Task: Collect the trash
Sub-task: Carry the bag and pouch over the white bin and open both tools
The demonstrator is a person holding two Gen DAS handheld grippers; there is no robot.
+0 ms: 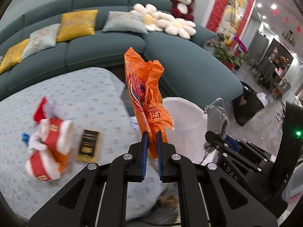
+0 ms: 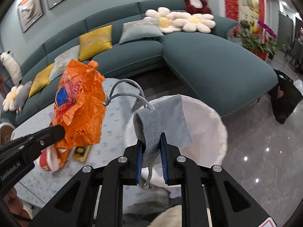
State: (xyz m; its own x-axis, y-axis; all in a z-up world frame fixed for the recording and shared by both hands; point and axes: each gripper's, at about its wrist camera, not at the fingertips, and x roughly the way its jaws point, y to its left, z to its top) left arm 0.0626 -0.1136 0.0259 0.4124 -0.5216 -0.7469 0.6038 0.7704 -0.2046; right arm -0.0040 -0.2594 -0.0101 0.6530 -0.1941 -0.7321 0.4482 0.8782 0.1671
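Right now both grippers are loaded. The left gripper [image 1: 151, 134] is clamped on a crumpled orange plastic bag [image 1: 145, 92], which stands up from the blue pads toward twelve o'clock. The right gripper [image 2: 151, 136] pinches a grey drawstring pouch [image 2: 162, 117], its cord looping up toward eleven o'clock.

From the right wrist view, the white bin [image 2: 214, 121] sits just past the pouch, its mouth open at about one o'clock, beside the table with the blue patterned cloth [image 1: 79, 94]. From the left wrist view the same bin shows at two to three o'clock of the orange bag.

As I judge it, the step is carrying both pieces over the bin and dropping them. To do it well, bring each gripper squarely above the mouth before letting go; the light bag could drift or catch the rim, and the cord could snag on a finger, so release low and one at a time.

More litter waits on the cloth: crushed red-and-white paper cups [image 1: 49, 145] at nine o'clock and a dark flat packet [image 1: 89, 145] beside them.
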